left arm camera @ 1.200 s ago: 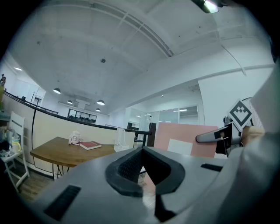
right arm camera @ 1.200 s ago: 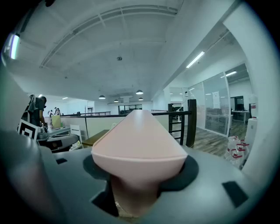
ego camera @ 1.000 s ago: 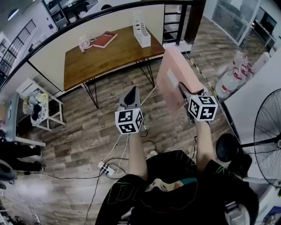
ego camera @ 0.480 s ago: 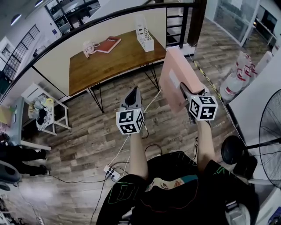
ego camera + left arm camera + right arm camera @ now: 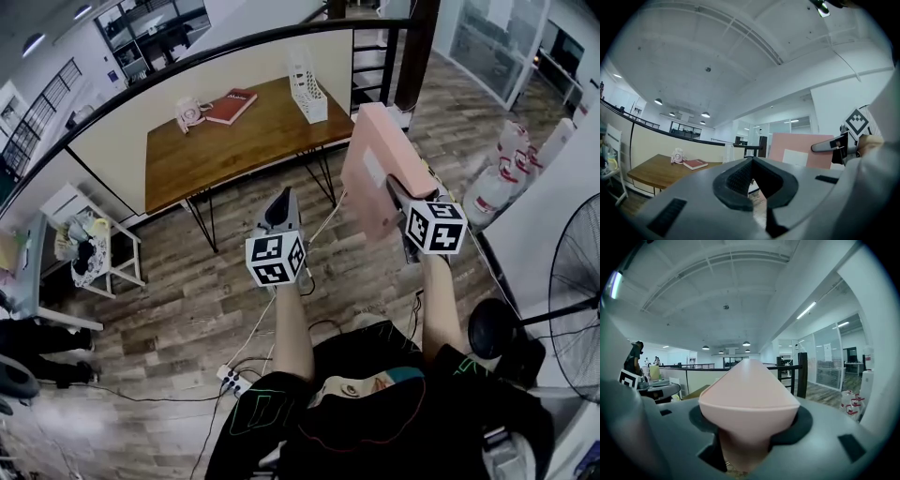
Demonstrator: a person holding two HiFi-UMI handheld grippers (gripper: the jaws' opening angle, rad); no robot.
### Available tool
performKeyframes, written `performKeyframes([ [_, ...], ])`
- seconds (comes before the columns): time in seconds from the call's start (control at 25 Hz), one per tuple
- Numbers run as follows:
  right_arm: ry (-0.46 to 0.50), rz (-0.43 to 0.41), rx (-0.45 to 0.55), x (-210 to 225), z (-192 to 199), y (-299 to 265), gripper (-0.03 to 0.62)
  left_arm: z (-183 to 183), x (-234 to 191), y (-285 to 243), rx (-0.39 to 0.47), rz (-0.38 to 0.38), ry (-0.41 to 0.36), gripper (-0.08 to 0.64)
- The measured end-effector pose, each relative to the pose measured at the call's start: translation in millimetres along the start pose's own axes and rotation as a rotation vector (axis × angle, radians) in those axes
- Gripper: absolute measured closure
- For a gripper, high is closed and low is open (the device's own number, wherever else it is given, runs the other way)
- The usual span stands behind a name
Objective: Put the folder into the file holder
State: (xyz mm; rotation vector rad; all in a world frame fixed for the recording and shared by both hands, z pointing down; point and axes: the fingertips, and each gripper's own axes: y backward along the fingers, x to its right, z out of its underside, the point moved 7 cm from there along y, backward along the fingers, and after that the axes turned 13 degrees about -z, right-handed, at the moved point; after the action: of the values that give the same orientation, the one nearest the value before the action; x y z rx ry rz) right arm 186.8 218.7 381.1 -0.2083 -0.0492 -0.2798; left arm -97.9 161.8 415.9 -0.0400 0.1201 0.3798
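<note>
While the right gripper (image 5: 394, 187) clamps its jaws on the near edge of the flat pink rectangular folder (image 5: 371, 159), holding it up on edge over the wood-plank floor (image 5: 178, 281), the left gripper (image 5: 281, 201) hangs just beside it, jaws pinched together on nothing. That folder is well short of the brown wooden table (image 5: 234, 141)! Up at the table's far right corner stands the white mesh file holder (image 5: 307, 77), with a red book (image 5: 231, 106) near the far edge.
</note>
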Motion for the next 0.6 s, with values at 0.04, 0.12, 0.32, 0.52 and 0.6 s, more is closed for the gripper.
performKeyframes([
  [0.04,0.000,0.004,0.004,0,-2,-1,0.313,0,-3,0,0.001,-0.003,0.002,0.563],
  [0.12,0.004,0.009,0.011,-1,-6,-4,0.313,-2,-11,-1,0.003,-0.021,-0.007,0.563],
  [0.32,0.009,-0.001,0.019,4,-16,-20,0.313,-6,-23,-13,0.008,-0.053,-0.021,0.563],
  [0.52,0.014,-0.005,0.028,15,-23,-39,0.313,-9,-27,-35,0.014,-0.057,-0.013,0.563],
  [0.6,0.012,-0.007,0.033,21,-26,-50,0.313,-9,-29,-47,0.015,-0.056,-0.015,0.563],
])
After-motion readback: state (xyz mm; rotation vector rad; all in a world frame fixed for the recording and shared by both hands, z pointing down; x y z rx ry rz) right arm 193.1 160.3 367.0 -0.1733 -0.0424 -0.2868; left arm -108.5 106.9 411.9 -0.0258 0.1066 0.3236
